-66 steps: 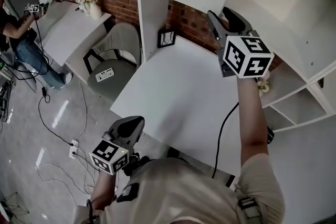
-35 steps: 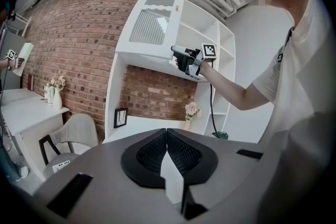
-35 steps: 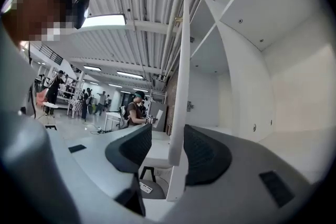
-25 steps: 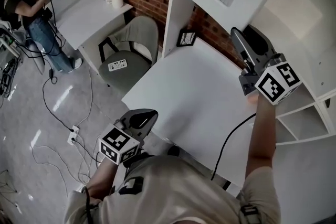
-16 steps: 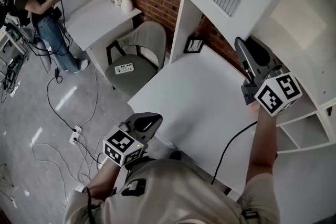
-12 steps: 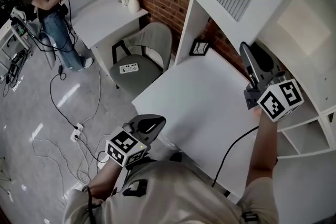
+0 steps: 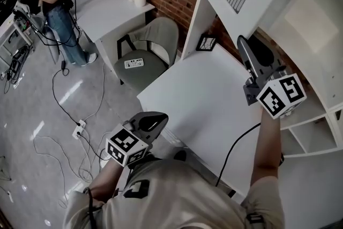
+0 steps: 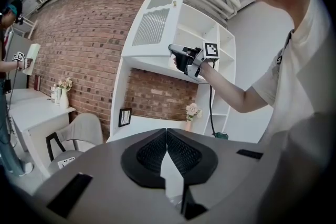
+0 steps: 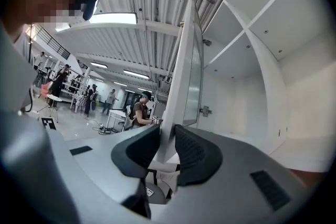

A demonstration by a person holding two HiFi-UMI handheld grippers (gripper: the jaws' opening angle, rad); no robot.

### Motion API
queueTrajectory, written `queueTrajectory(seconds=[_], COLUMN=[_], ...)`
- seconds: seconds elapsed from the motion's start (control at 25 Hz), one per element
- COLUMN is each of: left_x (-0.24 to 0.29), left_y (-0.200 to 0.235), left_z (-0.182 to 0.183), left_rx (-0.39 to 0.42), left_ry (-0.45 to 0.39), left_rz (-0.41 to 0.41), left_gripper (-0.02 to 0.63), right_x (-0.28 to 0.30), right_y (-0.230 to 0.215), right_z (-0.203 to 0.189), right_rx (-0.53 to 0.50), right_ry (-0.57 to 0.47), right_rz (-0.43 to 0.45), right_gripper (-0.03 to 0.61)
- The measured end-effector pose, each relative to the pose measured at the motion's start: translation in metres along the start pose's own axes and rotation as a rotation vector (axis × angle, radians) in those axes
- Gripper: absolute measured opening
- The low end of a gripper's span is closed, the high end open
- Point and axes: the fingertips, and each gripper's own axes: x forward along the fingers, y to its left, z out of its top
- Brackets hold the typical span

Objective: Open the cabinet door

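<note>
While the left gripper (image 7: 154,119) hangs shut and empty off the worktop's (image 7: 198,99) front left corner, the right gripper (image 9: 168,149) is the one on the door (image 9: 185,81). Its jaws have just been closing and now pinch the door's lower edge between the pads. That door hangs at the cabinet's (image 7: 316,24) upper left, above the worktop's back edge, already swung out. From the jaws it rises edge-on, long axis upright, inner face toward the cabinet. Further swing, I judge, goes sideways, away from the cabinet.
</note>
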Motion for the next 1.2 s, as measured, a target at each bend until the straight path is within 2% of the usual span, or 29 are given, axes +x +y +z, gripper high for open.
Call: queueTrajectory(seconds=[0.48,1.2], left_x=[-0.02,-0.061], left_y=[-0.004,0.006], left_z=[-0.002,-0.013], left_rx=[-0.006,-0.034], left_ry=[-0.032,-0.079], left_rz=[0.022,0.082], left_gripper=[0.017,0.017], right_x=[0.032,0.079], right_y=[0.051,0.102], right_z=[0.007,0.014], right_rx=[-0.04,-0.059], right_ry=[0.004,0.009], right_rz=[0.077,0.117], right_gripper=[0.121,0.124])
